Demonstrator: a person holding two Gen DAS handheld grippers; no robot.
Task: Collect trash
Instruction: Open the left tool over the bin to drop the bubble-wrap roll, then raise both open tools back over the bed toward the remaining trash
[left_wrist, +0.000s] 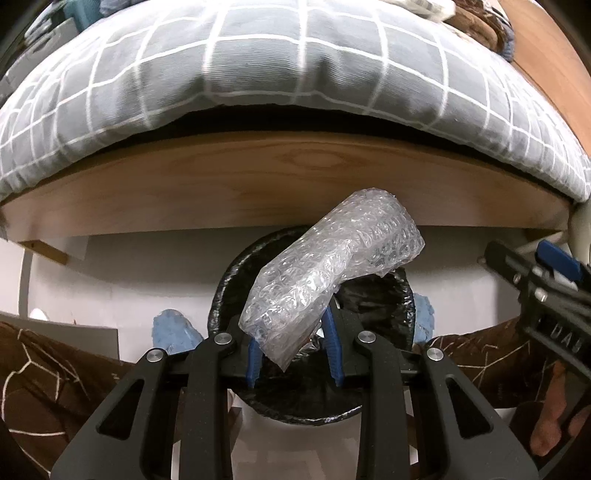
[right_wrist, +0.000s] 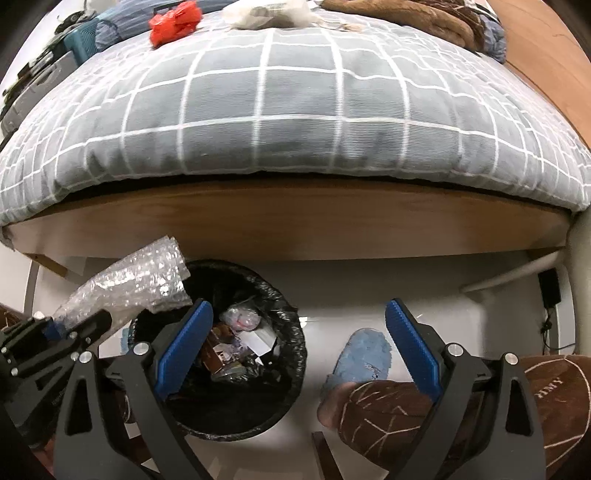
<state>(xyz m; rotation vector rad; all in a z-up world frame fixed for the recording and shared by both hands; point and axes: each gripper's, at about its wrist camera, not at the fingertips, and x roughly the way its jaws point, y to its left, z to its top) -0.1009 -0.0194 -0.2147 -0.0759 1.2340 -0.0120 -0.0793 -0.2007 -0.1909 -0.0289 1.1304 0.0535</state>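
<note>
Bubble wrap held over the bin, not yet dropped

We had the bubble wrap (left_wrist: 328, 273) pinched in the left tongs (left_wrist: 293, 354), lower centre of the frame, its long free end jutting beyond the bin's (right_wrist: 295, 325) rim toward the bed (left_wrist: 258, 92); released there, we judged it could tip out onto the floor. Our right tongs (right_wrist: 299, 343) gaped wide, empty, above bin and slipper (right_wrist: 364, 354).

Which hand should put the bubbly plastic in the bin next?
The left. Its tool is shut on the bubble wrap, right above the black-lined bin. The right tool is open and holds nothing.
</note>
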